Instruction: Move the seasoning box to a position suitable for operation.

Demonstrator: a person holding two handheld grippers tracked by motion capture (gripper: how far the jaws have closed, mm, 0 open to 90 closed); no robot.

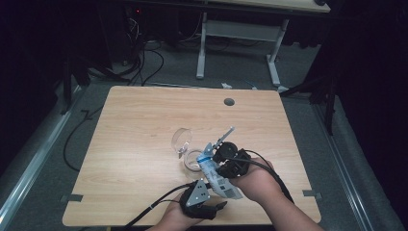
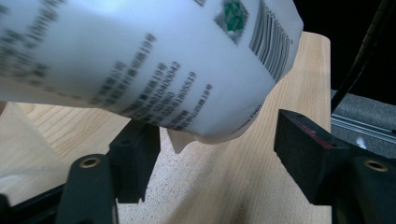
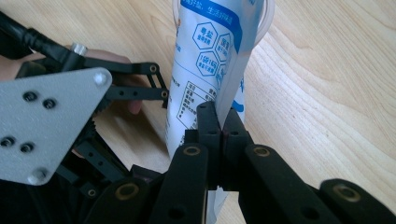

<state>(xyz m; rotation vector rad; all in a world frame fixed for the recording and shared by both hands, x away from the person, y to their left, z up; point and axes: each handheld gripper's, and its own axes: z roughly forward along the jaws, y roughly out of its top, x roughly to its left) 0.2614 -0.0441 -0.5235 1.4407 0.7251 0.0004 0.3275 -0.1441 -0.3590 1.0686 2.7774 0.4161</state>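
Observation:
A white pouch with blue print (image 1: pixel 217 177) (image 3: pixel 205 51) lies tilted over the table's near middle. My right gripper (image 1: pixel 220 168) (image 3: pixel 219 116) is shut on its edge. The pouch's far end reaches the rim of a clear cup (image 1: pixel 192 160) (image 3: pixel 267 21). A second clear glass (image 1: pixel 182 139) lies just behind that cup. My left gripper (image 1: pixel 214 204) (image 2: pixel 219 154), with its grey plate (image 3: pixel 46 121), sits near the front edge under the pouch's lower end. Its jaws stand wide apart, and the pouch's barcode end (image 2: pixel 140 60) hangs above them without being pressed.
The wooden table (image 1: pixel 144 120) has a round cable hole (image 1: pixel 229 102) at the back. Its right edge and a floor rail (image 2: pixel 359 123) lie beyond the left gripper. Cables (image 1: pixel 144 62) and the white legs of another desk (image 1: pixel 201 48) are on the floor behind.

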